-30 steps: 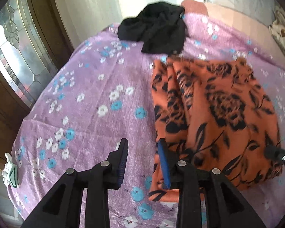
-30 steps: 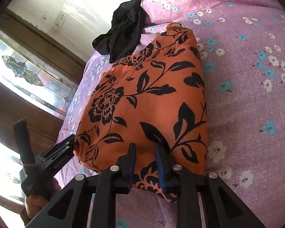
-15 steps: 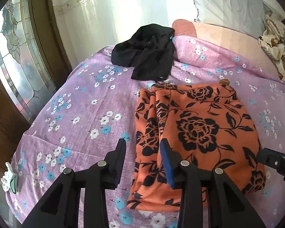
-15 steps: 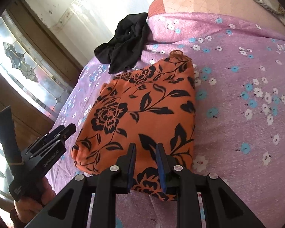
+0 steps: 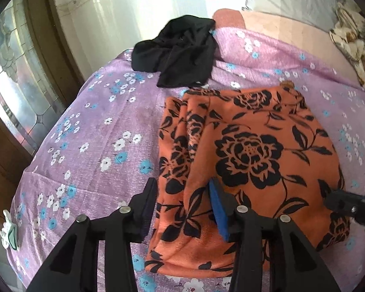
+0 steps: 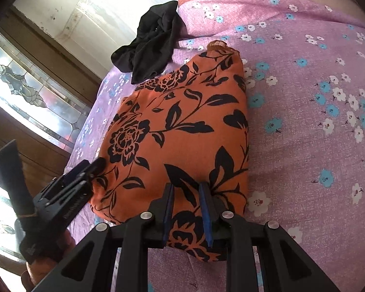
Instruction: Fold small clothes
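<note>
The orange floral garment (image 5: pixel 250 150) lies folded into a rough rectangle on the bed's purple flowered sheet (image 5: pixel 90 146), with a crumpled black garment (image 5: pixel 180 53) just beyond its far edge, near the wall.

The left claw (image 5: pixel 182 204) stands at the garment's near left edge. Its jaws have just been opening and now sit moderately wide, straddling the bunched pleats there without pressing them — nothing is gripped. The right claw (image 6: pixel 186 209) is at the near right corner, its jaws narrow, with a strip of orange cloth showing in the gap; whether the pads actually pinch that cloth I cannot tell.

The fold looks largely made, and this reads as the release.

The risks from here, as I judge them:
- If the right claw has cloth caught and lifts away, it drags the top layer and reopens the fold.
- The left edge is loosely pleated, not flat — a passing finger could snag a pleat and pull the stack askew.
- The soft sheet may wrinkle and shift under the garment.
- The black garment lies so near that reaching for it could nudge the orange one.
</note>
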The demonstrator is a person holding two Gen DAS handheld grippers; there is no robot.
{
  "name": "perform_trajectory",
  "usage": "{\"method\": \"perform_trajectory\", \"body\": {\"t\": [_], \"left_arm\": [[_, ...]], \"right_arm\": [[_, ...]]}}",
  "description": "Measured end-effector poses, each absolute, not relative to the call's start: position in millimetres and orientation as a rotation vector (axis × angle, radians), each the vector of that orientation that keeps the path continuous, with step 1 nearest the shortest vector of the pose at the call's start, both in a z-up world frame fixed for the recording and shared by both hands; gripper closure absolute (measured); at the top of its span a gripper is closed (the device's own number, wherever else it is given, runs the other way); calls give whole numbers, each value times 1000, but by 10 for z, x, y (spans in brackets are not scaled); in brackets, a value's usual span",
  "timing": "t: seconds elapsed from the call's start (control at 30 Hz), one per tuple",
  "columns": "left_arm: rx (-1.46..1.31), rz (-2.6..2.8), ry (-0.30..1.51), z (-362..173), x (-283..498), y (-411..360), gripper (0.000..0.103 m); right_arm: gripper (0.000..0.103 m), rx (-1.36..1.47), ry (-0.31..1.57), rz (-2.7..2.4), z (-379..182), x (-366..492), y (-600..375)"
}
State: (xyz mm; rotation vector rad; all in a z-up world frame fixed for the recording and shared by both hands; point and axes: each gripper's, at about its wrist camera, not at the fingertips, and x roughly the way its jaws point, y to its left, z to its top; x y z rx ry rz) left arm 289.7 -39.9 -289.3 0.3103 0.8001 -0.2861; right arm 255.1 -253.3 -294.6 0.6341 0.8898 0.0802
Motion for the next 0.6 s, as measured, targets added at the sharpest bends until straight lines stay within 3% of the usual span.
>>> {"method": "perform_trajectory", "body": {"t": [0.5,0.53,0.57,0.6], "left_arm": [[313,-286,802,-2905,2895,-408,56],[310,-286,803,-2901,2896,-403,55],[309,-285,803,-2899,2896,-399,54],[307,-283,802,-2894,2895,-397,52]], "right_arm": [[76,692,849,99,-2881,2512,-2620],[73,696,830,98,-2856,2498,-2639],[57,701,810,94,-2831,2482,-2658],[30,706,793,90,-2809,2465,-2678]]}}
